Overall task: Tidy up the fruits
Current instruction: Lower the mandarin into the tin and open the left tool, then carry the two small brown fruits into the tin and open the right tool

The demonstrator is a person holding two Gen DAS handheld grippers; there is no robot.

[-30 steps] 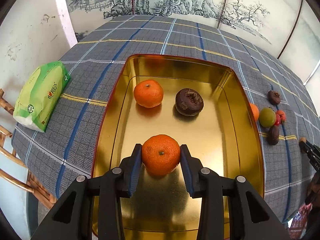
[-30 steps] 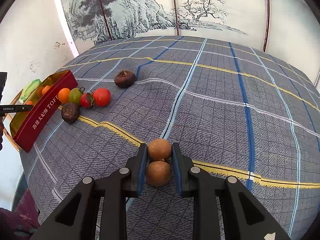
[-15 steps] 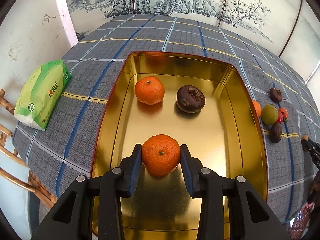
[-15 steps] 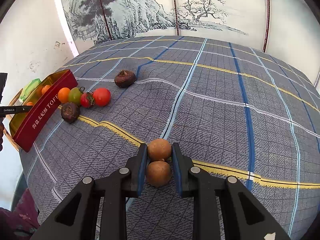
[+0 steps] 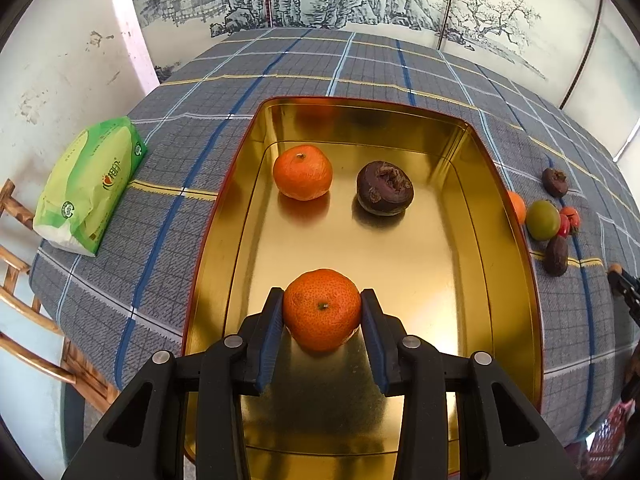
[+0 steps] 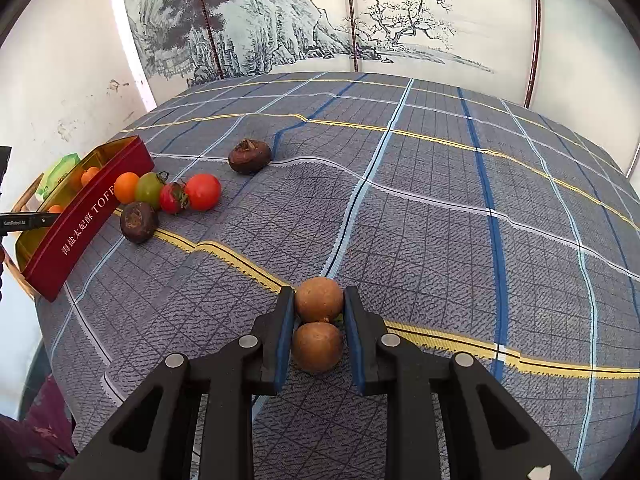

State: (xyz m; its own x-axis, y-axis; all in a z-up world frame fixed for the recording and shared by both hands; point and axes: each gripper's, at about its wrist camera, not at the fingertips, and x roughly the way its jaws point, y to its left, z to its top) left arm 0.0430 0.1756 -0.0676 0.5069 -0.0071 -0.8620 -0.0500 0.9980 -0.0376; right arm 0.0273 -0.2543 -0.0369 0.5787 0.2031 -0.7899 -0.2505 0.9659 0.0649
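My left gripper [image 5: 322, 300] is shut on an orange tangerine [image 5: 322, 312] over the near part of a gold-lined red tin [image 5: 516, 280]. Further back inside the tin lie a second tangerine [image 5: 303, 172] and a dark wrinkled fruit [image 5: 385, 188]. In the right wrist view my right gripper [image 6: 319, 300] is shut on two round brown fruits, one [image 6: 319, 298] at the tips and one [image 6: 317, 346] behind it, low over the plaid tablecloth. The tin [image 6: 80, 220] stands at the far left of that view.
Loose fruit lies beside the tin: an orange [image 6: 126, 187], a green fruit [image 6: 149, 190], two red tomatoes [image 6: 203, 192], and two dark fruits [image 6: 139, 222] [image 6: 250, 156]. A green tissue pack [image 5: 90, 192] sits left of the tin, by a wooden chair [image 5: 16, 276].
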